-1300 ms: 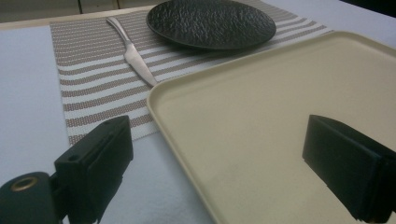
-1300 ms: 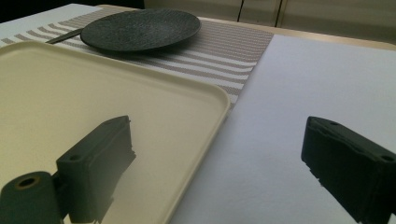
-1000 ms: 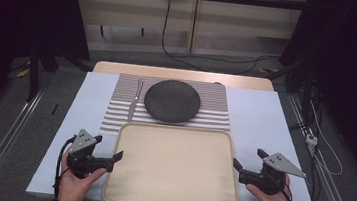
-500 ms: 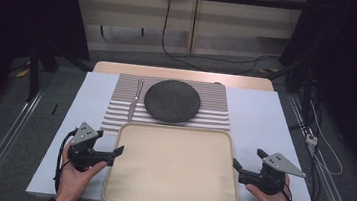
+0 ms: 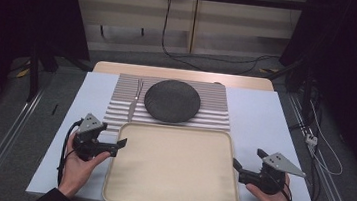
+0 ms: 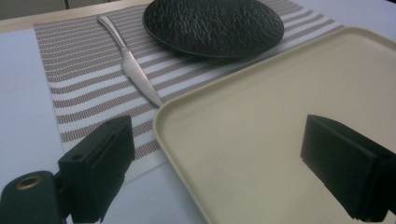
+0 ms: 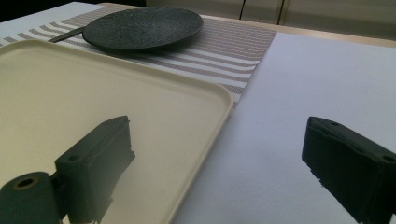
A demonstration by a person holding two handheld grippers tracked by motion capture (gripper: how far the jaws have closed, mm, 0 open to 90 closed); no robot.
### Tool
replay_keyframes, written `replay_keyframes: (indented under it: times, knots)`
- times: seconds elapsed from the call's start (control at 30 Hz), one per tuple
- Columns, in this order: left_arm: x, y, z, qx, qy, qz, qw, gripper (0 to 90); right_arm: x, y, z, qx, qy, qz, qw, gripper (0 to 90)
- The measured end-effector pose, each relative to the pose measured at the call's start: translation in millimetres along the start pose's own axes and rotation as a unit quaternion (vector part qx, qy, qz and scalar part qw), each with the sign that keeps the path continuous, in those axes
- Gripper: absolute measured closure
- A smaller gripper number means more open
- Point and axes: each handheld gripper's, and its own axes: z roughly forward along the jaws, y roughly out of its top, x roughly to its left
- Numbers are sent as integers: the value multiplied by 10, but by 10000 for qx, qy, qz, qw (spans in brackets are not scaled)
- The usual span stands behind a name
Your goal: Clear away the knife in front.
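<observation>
Seen from above: cream tray (image 5: pixel 173 168) at 6 o'clock on the table, empty. Left gripper (image 5: pixel 120 144) at the tray's 9 o'clock edge, jaws spread wide, holding nothing; nudged nearer the rim than a second ago, one jaw now over the tray, one outside. Right gripper (image 5: pixel 236 166) at 3 o'clock, likewise wide open and empty, barely moved. Black plate (image 5: pixel 172 100) and knife (image 5: pixel 133 107) at 12 o'clock on the striped mat (image 5: pixel 213 109). Likely lining up to grip both tray edges.
</observation>
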Motion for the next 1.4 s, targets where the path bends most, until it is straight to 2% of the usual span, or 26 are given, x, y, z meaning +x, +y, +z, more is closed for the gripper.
replay_keyframes:
  times: [0.17, 0.3, 0.4, 0.43, 0.6, 0.63, 0.67, 0.7, 0.77, 0.8, 0.93, 1.0, 1.07, 1.2, 1.23, 1.27, 1.33, 1.4]
  knots:
    - [63, 84, 64, 10, 79, -44, 10000, 100, 0, -1, -1, 3, 11, -5, 10000, 81]
    - [104, 167, 105, 35, 46, -51, 10000, 100, -3, -1, -4, 0, 4, 11, 10000, 81]
    - [126, 230, 135, -3, 137, -69, 9999, 101, -3, -1, 0, 5, -3, 3, 10000, 81]
    - [134, 252, 148, 51, 207, -113, 9997, 131, 0, -1, 2, 6, -1, 1, 10000, 81]
    - [187, 323, 235, 170, 343, -167, 9991, 128, -1, 1, 3, 8, -9, -5, 10000, 81]
    - [206, 333, 259, 212, 332, -213, 9990, 128, 0, 0, 5, 8, -12, -5, 10000, 81]
    - [233, 340, 284, 242, 217, -398, 9987, 128, 0, 1, 6, 10, -9, -7, 10000, 81]
    - [257, 350, 306, 283, 168, -454, 9984, 128, 0, 1, 6, 10, -9, -7, 10000, 81]
    - [286, 373, 344, 300, 250, -452, 9982, 127, 2, 2, 10, 15, 7, -7, 10000, 81]
    - [344, 396, 385, 307, -58, -668, 9973, 124, 2, 2, 11, 18, 20, -4, 10000, 81]
    - [388, 450, 435, 442, 115, -526, 9976, 117, -1, -3, 17, 41, 53, -11, 10000, 81]
    - [419, 491, 484, 461, 137, -508, 9976, 117, -3, -3, 24, 46, 61, 3, 10000, 81]
    - [456, 563, 570, 504, 268, -463, 9973, 117, -3, -3, 28, 56, 70, 6, 10000, 81]
    - [498, 632, 672, 510, 271, -485, 9971, 111, -5, -4, 40, 76, 110, 6, 9999, 81]
    - [517, 653, 696, 507, 234, -398, 9976, 99, -5, -5, 45, 79, 114, 4, 9999, 81]
    - [525, 672, 729, 441, 219, -413, 9979, 107, -6, -6, 49, 79, 124, 5, 9999, 82]
    - [558, 715, 796, 482, 136, -438, 9978, 108, -16, -9, 53, 73, 146, 53, 9999, 81]
    - [578, 758, 871, 522, 202, -463, 9974, 108, -25, -15, 59, 93, 158, 97, 9998, 81]
